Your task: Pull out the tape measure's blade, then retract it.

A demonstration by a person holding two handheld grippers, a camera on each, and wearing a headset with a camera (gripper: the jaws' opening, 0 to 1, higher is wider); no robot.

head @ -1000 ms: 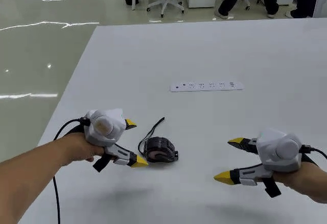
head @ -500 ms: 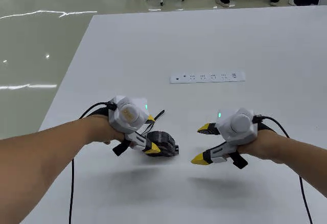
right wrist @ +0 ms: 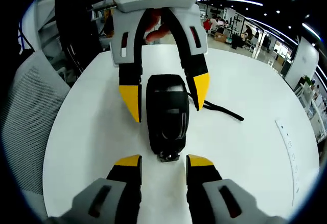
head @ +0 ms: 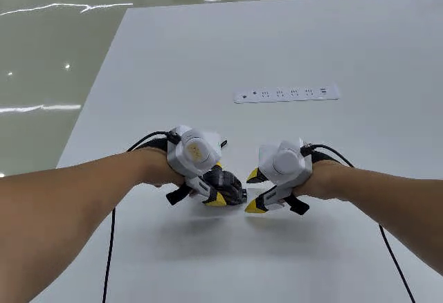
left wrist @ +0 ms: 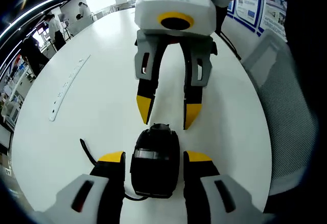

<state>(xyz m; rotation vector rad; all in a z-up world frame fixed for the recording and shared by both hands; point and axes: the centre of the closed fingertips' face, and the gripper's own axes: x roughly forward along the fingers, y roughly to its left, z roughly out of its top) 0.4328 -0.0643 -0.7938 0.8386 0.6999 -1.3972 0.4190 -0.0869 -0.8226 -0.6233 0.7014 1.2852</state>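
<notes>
A black tape measure with a black wrist strap lies on the white table. My left gripper is open and straddles the case, one yellow-tipped jaw on each side with small gaps; the left gripper view has the case between its jaws. My right gripper faces it from the other side, open, its tips just short of the case's blade end. In the right gripper view the right gripper has nothing between its jaws. No blade is drawn out.
A white power strip lies farther back on the table. Black cables trail from both grippers toward me. The table's left edge drops to a shiny floor. A grey mesh chair stands beside the table.
Both grippers have moved inward to the tape measure. The left one now has its jaws on either side of the case, and the right one has closed in on the blade end.
</notes>
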